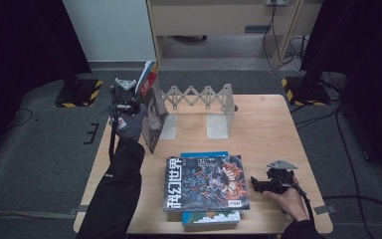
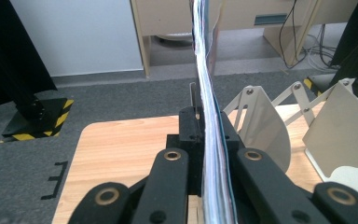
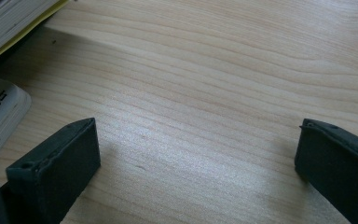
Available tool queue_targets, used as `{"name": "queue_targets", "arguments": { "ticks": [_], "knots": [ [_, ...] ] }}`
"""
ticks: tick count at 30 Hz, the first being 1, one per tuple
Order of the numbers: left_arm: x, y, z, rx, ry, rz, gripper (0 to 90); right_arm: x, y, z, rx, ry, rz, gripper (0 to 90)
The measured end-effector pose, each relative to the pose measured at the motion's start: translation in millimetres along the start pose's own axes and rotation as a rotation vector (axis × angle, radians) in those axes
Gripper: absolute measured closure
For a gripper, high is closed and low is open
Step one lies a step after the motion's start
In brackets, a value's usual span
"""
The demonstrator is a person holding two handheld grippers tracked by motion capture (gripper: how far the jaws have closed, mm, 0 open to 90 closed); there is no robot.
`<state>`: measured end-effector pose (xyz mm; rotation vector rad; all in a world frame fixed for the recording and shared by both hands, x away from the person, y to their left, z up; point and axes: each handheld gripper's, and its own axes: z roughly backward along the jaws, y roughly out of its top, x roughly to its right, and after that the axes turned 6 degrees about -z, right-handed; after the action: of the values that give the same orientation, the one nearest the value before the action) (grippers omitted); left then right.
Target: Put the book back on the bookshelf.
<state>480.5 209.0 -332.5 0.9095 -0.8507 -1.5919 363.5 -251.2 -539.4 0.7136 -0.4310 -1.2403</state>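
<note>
The left claw (image 1: 129,102) gripped a magazine (image 1: 151,112), clamped on its edge and holding it upright at the desk's (image 1: 263,129) far left, just beside the rack (image 1: 199,102). The right claw (image 1: 258,185) rested with jaws wide apart on the desk, next to the stacked books (image 1: 206,184).

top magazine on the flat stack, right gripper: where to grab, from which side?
Its right edge, from the right. The top magazine lies flat and overhangs the book beneath; the right gripper rests open beside that edge, so one jaw could likely slide under.
</note>
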Motion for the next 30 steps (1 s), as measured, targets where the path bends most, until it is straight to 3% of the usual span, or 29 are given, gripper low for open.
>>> {"name": "queue_targets", "arguments": {
  "ticks": [10, 17, 30],
  "knots": [
    [-1.9, -2.0, 0.4, 0.005, 0.0, 0.001, 84.1, -0.1, 0.0, -0.1, 0.002, -0.001, -0.001, 0.4],
    [-4.8, -4.4, -0.2, 0.0, -0.017, 0.003, 77.2, -0.1, 0.0, 0.0, 0.001, 0.0, -0.001, 0.4],
    [-6.9, -2.9, 7.2, 0.057, -0.052, 0.005, 60.8, -0.1, 0.0, 0.0, 0.001, 0.0, -0.001, 0.4]
  ]
}}
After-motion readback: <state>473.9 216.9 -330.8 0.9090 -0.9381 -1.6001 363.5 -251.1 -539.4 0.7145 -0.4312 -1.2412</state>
